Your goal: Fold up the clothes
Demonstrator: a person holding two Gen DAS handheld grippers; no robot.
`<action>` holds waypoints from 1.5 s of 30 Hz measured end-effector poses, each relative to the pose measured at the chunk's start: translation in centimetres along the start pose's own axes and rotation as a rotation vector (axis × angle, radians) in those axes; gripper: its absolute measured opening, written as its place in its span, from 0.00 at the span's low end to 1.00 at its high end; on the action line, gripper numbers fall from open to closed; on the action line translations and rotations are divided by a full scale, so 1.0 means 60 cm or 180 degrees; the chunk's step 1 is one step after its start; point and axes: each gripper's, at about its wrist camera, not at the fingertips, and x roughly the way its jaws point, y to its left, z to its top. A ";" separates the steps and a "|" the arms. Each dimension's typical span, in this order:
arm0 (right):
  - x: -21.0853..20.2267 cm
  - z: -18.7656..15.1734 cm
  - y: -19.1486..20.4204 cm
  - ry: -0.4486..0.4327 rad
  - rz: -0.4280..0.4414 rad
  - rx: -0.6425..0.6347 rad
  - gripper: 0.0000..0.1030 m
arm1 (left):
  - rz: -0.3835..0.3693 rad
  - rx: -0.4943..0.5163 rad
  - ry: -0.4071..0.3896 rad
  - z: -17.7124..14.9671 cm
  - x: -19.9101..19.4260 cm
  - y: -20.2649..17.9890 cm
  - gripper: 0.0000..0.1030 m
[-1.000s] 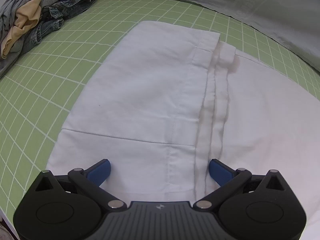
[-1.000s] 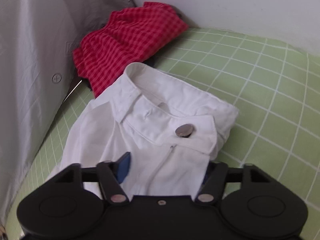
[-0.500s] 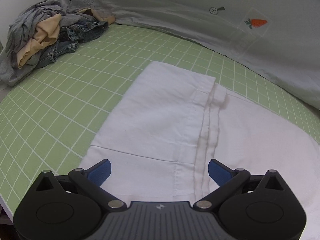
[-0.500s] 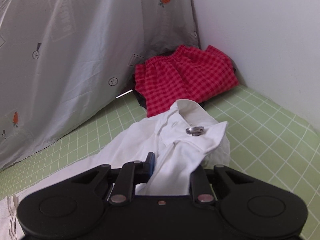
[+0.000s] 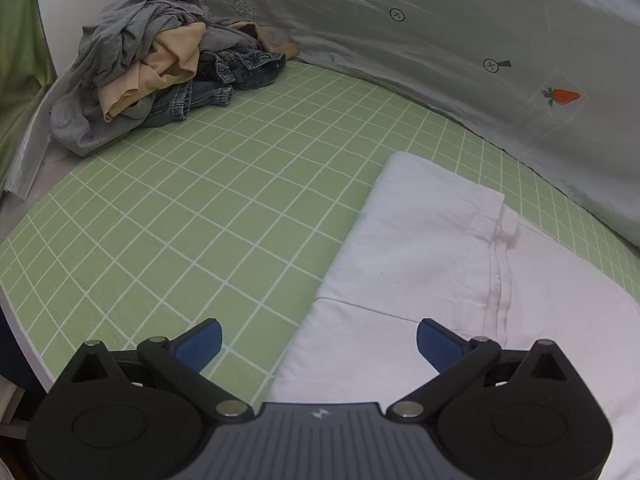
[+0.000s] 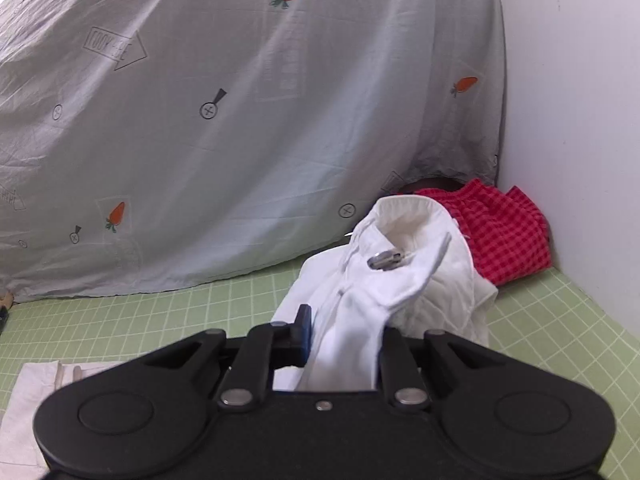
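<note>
White trousers (image 5: 420, 248) lie flat on the green grid mat (image 5: 200, 220), hem end toward the back. My left gripper (image 5: 318, 330) hovers open over their left edge and holds nothing. In the right wrist view the waistband end of the trousers (image 6: 404, 280) is lifted off the mat, its metal button (image 6: 384, 260) showing. My right gripper (image 6: 346, 328) has its jaws closing, and the white cloth is bunched and pinched between them. The rest of the trousers trails down to the lower left.
A pile of grey, tan and denim clothes (image 5: 160, 68) sits at the mat's far left corner. A red checked garment (image 6: 504, 232) lies in the right corner by the white wall (image 6: 580, 80). A grey carrot-print sheet (image 6: 240, 120) hangs along the back. The mat's edge (image 5: 16, 340) runs at left.
The right gripper closed on the waistband and lifted it, rolling upright. The left gripper rose and drew left off the trouser leg, staying open.
</note>
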 end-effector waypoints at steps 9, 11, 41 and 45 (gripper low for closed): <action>-0.018 -0.052 0.163 0.0162 0.0208 -0.0324 0.11 | -0.0051 0.0195 0.0094 0.028 0.028 0.081 0.99; -0.015 -0.077 0.198 0.0294 0.0297 -0.0386 0.11 | -0.0056 0.0248 0.0099 0.040 0.035 0.096 0.99; -0.049 -0.128 0.214 0.0666 0.0025 -0.0036 0.75 | -0.0362 0.0664 0.0381 0.061 0.101 0.070 0.99; -0.027 -0.113 0.158 0.0710 -0.0206 0.0127 0.80 | -0.0315 0.0598 0.0365 0.051 0.091 0.061 0.99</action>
